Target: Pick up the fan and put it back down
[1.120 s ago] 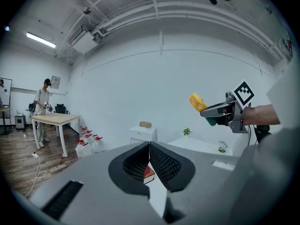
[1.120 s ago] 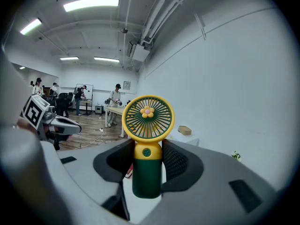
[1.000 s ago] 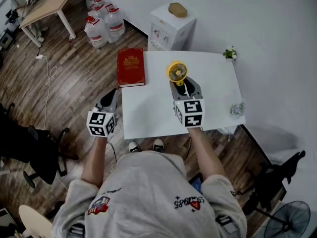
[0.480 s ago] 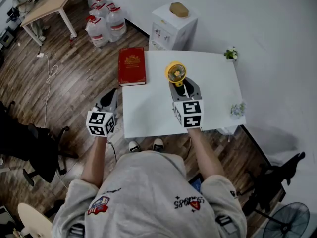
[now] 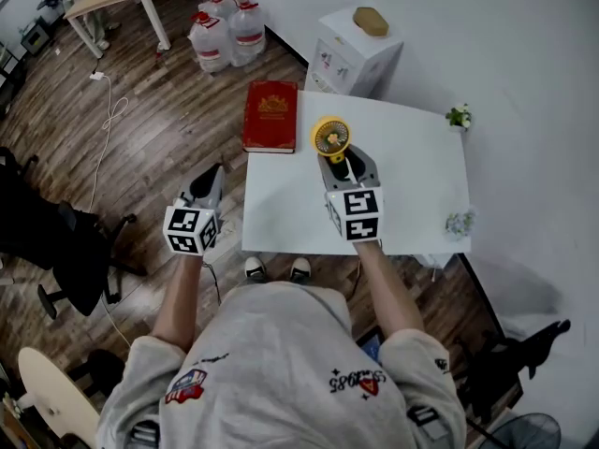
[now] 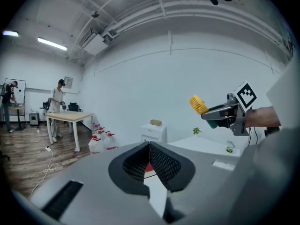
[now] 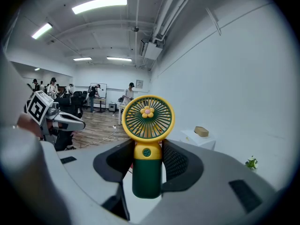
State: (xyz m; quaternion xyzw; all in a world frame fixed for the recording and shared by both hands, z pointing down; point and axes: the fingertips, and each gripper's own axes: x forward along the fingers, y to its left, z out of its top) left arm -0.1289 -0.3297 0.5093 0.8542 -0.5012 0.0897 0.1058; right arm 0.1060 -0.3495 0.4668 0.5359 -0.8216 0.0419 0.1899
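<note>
Holding the fan (image 7: 147, 149) near upright, yellow end up, above the desk (image 5: 412, 166) | front faces back at you | your right gripper (image 7: 147, 162) fingers clamped on it | left gripper (image 6: 149, 149) fingers together

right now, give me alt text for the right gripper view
A small yellow and green fan stands upright, clamped by its green handle between the right tongs, its grille facing the camera. Behind it, an office with ceiling lights and a white wall; the left tongs show at left.
</note>
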